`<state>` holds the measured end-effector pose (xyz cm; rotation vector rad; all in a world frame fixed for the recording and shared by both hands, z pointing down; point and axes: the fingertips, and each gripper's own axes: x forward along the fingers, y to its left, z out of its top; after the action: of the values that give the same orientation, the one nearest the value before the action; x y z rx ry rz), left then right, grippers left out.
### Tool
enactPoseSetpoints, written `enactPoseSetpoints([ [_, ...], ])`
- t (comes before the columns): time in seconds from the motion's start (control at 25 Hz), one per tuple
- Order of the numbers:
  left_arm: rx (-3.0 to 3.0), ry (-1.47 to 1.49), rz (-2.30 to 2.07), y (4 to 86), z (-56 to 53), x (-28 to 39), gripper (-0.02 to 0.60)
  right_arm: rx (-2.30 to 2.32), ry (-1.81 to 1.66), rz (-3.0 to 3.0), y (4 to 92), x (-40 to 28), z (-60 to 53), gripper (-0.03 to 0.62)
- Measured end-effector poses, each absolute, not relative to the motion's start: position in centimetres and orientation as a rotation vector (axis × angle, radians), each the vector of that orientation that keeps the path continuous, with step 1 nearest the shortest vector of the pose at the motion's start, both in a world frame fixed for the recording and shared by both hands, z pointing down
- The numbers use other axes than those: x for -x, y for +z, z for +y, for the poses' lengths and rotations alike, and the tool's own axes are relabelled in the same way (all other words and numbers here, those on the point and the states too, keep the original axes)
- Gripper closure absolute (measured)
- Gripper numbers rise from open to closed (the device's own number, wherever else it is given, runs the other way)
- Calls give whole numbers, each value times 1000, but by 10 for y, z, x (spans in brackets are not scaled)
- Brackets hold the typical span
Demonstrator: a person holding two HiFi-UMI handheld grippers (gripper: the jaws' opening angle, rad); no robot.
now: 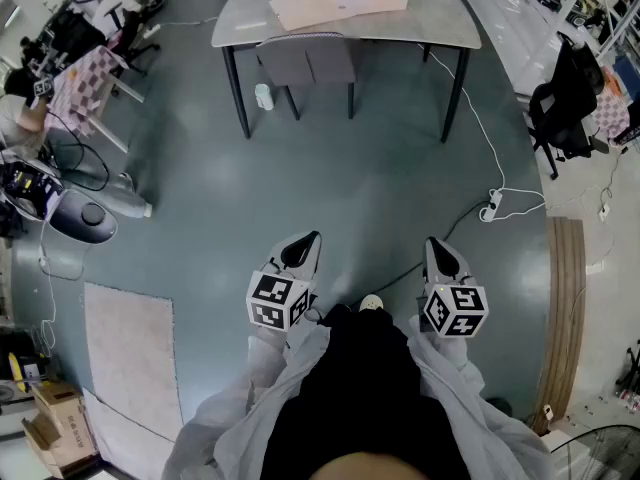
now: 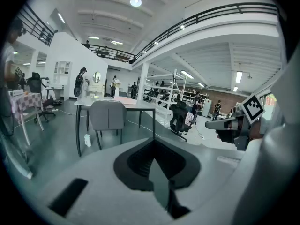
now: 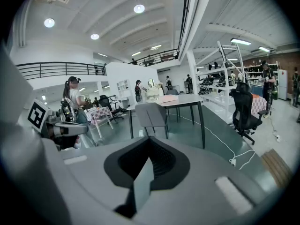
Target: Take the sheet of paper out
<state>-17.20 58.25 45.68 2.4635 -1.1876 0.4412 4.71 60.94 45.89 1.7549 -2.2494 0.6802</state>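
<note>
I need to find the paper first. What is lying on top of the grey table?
A pale pink flat stack lies on the table, near its middle. Whether a separate sheet sits inside or beneath it is covered from here.

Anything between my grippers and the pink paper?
Yes: a grey padded chair, tucked at the near edge of the grey table, stands before the pink paper stack, in line with the left gripper more than the right gripper.

Open floor (image 1: 340,198) ahead; chair (image 1: 305,63) before the table (image 1: 440,23).
</note>
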Motion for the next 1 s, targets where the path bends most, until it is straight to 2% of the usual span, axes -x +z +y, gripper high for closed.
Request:
enactPoseSetpoints([
  [0.4, -2477, 366, -1208, 449, 631, 202, 580, -1773, 612, -2318, 445, -8, 660, 583],
  [1.0, -2499, 364, -1181, 448, 653, 222, 580, -1768, 606, -2359, 439, 26, 675, 583],
])
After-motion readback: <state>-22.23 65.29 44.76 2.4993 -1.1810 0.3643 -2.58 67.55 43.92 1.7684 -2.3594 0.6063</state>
